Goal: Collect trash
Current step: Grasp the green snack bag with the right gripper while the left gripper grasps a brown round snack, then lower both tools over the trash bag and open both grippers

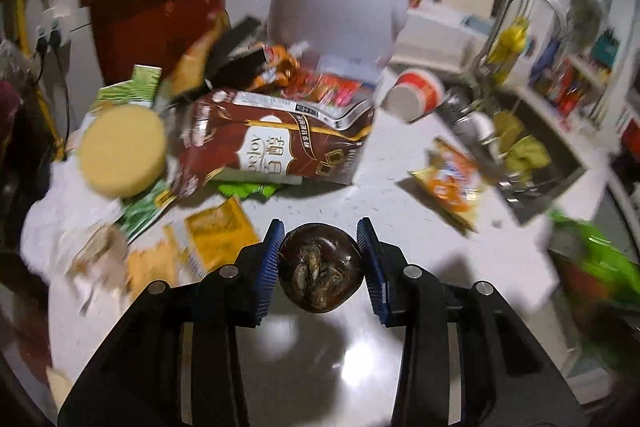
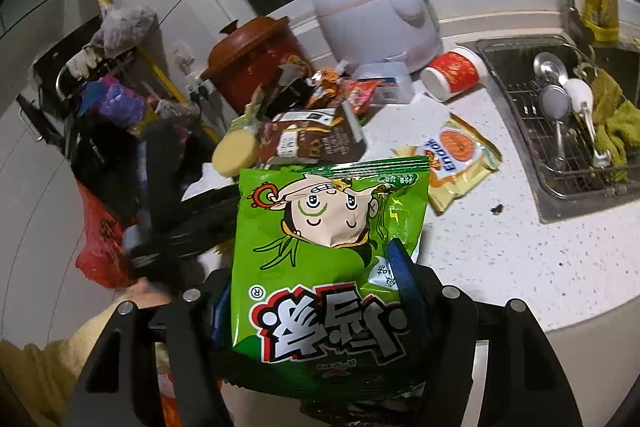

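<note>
The left gripper (image 1: 321, 265) has its 2 blue-padded fingers (image 1: 269, 269) clenched on a dark brown, round, rotten-looking fruit (image 1: 320, 269), 1 pad on each side, held above the white speckled counter (image 1: 460, 251). The right gripper (image 2: 316, 291) grips a green glossy snack bag w/ a cartoon face (image 2: 328, 251); the bag hangs upside down in the right wrist view, covering the left finger, w/ 1 blue finger (image 2: 404, 267) pressed on its right edge. On the counter, approx. centre: a brown-and-white printed foil bag (image 1: 276, 143) lying on its side, touching a pale yellow round disc-shaped lid (image 1: 122, 151) at its left. Behind the pile: a brown clay pot w/ lid (image 1: 156, 7) and a white rice cooker w/ pink handle (image 1: 340, 7), side by side. A red-and-white paper cup (image 1: 414, 95) lies tipped over between the cooker and the steel sink (image 2: 560, 115). An orange-yellow flat wrapper (image 2: 460, 159) lies apart from the pile, nearer the sink. The left wrist view is motion-blurred; small wrappers at left can't be identified. The sink holds metal ladles (image 2: 556, 99) and a green cloth (image 2: 612, 119).
</note>
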`<state>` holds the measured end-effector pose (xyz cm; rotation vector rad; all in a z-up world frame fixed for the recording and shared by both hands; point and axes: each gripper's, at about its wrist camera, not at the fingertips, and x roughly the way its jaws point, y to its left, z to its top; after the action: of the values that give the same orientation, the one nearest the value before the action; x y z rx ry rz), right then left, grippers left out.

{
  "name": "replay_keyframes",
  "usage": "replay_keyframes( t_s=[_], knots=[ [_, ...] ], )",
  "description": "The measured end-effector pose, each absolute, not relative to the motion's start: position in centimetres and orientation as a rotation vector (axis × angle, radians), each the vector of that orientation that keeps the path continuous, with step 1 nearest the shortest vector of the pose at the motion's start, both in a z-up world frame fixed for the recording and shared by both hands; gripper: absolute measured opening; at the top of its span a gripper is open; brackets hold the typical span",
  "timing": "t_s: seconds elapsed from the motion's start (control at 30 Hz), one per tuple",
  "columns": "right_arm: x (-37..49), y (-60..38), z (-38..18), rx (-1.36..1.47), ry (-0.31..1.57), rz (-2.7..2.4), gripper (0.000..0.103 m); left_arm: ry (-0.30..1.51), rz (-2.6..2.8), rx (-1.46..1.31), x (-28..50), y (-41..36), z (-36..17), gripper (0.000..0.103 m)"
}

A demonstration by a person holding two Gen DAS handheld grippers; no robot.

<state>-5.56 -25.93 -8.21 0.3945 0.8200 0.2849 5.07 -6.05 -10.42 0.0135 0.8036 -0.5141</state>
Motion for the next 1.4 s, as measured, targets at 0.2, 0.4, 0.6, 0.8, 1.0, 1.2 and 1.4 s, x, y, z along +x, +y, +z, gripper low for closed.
replay_keyframes(
  t_s=[0.2,0.4,0.6,0.8,1.0,1.2,1.4],
  knots=[
    [-8.1,-23.9,-7.7,0.305,0.888,0.417,0.065,0.859,-0.6,0.041,-4.6,-0.8,-9.0,0.038],
    [-11.7,-20.9,-12.5,0.24,1.111,0.518,0.065,1.148,-0.589,0.068,-10.6,0.3,-17.2,0.038],
    [-12.3,-18.6,-23.5,0.245,1.316,0.485,0.065,1.342,-0.562,0.077,-11.5,-1.4,-30.6,0.038],
    [-10.3,-17.7,-37.4,0.235,1.456,0.34,0.067,1.507,-0.382,0.084,-10.0,-1.5,-42.9,0.064],
    [-9.0,-17.8,-48.0,0.105,1.587,0.195,0.075,1.656,-0.242,0.201,-8.5,-0.6,-51.7,0.077],
    [-9.5,-17.9,-50.1,0.092,1.613,0.154,0.085,1.673,-0.228,0.17,-9.4,0.3,-52.2,0.077],
    [-10.2,-17.9,-45.2,0.062,1.527,0.16,0.085,1.554,-0.277,0.135,-9.4,0.5,-45.9,0.077]
  ],
)
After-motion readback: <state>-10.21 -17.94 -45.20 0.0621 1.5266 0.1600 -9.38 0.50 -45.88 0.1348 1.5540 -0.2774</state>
